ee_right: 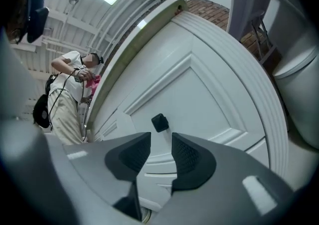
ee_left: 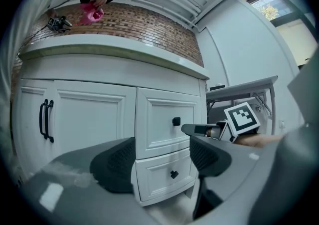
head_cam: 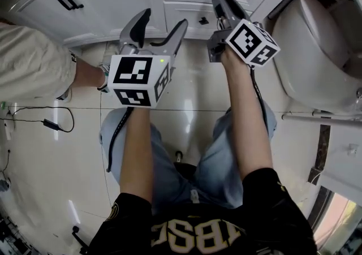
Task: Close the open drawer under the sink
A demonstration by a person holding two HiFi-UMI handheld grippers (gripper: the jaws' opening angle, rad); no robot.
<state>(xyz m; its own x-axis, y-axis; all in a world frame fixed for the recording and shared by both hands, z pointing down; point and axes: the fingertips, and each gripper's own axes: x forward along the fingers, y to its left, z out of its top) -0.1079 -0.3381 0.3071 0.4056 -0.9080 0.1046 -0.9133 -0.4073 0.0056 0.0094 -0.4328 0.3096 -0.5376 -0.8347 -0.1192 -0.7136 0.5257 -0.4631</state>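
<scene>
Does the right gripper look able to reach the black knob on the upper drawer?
Probably yes. The right gripper points at the upper drawer front, the black knob sits just above its fingertips, and nothing stands between them.

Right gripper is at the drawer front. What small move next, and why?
Probably press the right gripper straight forward: its jaws are shut and aimed at the upper drawer front just below its knob. Contact cannot be confirmed. The left gripper is open and empty.
</scene>
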